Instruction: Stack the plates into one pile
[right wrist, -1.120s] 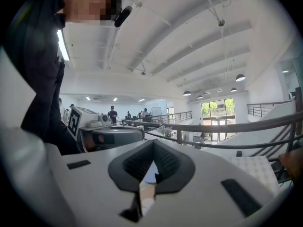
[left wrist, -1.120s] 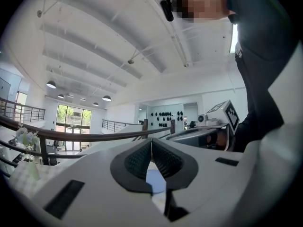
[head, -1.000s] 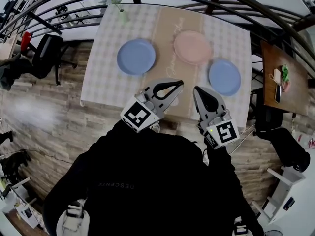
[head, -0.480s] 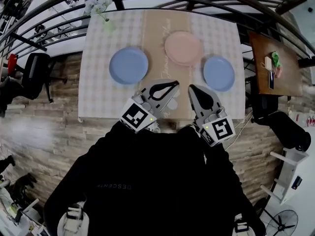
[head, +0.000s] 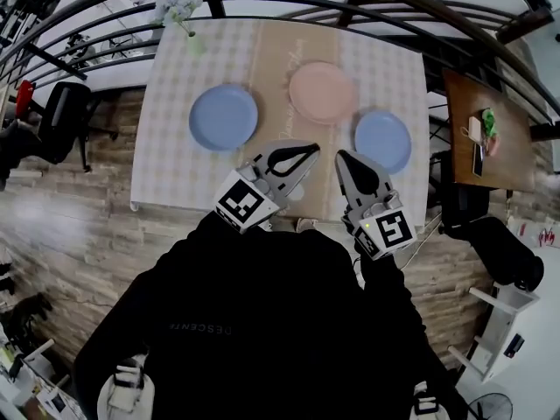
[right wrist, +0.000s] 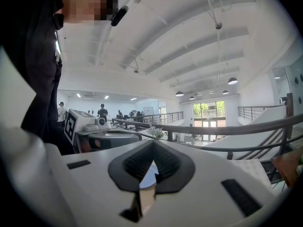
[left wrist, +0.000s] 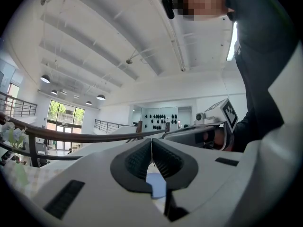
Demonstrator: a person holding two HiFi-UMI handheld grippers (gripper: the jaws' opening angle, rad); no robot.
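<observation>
Nearer now, the table (head: 166,164) has slid toward me. Left blue plate (head: 223,117); my left claw (head: 308,152), closed and empty; far pink plate (head: 322,93); right claw (head: 343,157), closed on nothing; right blue plate (head: 382,141). The plates lie apart. The blue sliver (left wrist: 156,186) behind my left jaws is probably a plate.

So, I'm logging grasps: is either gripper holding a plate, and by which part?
Nothing is held. The left gripper and right gripper are shut, empty; the pink plate, left blue plate and right blue plate lie untouched.
</observation>
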